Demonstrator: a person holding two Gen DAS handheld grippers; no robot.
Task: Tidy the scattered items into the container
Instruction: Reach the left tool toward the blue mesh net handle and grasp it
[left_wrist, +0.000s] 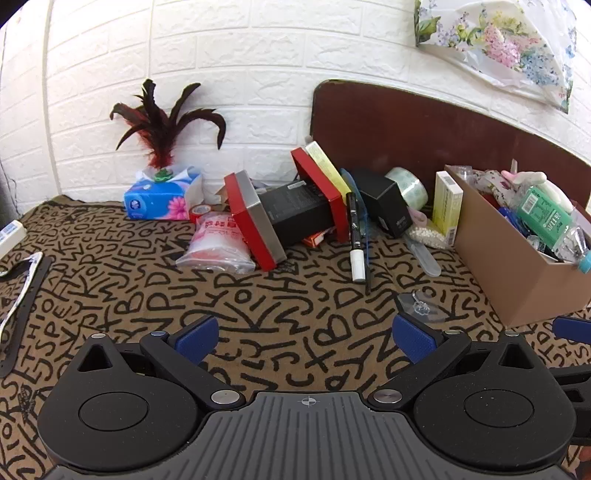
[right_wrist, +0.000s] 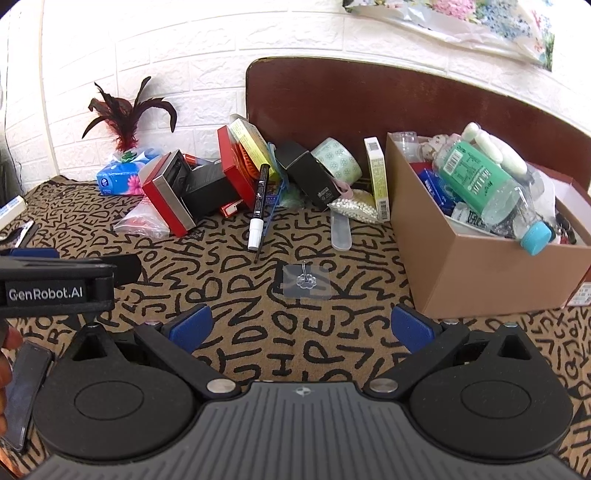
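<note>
A brown cardboard box (right_wrist: 487, 273) (left_wrist: 517, 266) stands at the right, filled with a green-labelled bottle (right_wrist: 491, 188) and other items. Scattered on the lettered cloth lie a black marker with a white cap (right_wrist: 258, 203) (left_wrist: 355, 236), a clear adhesive hook (right_wrist: 306, 281) (left_wrist: 421, 308), a clear flat case (right_wrist: 339, 230), a bag of white beads (right_wrist: 356, 208) and red and black boxes (left_wrist: 291, 218). My left gripper (left_wrist: 306, 336) and right gripper (right_wrist: 301, 326) both hover open and empty above the cloth. The hook lies just ahead of the right gripper.
A tissue pack (left_wrist: 160, 201) with a feather shuttlecock (left_wrist: 162, 129) sits by the white brick wall. A tape roll (right_wrist: 338, 158), a yellow-white carton (right_wrist: 376, 177) and a plastic bag (left_wrist: 218, 247) lie near the dark headboard (right_wrist: 369, 103). A phone (right_wrist: 22, 391) and a belt (left_wrist: 22, 295) lie left.
</note>
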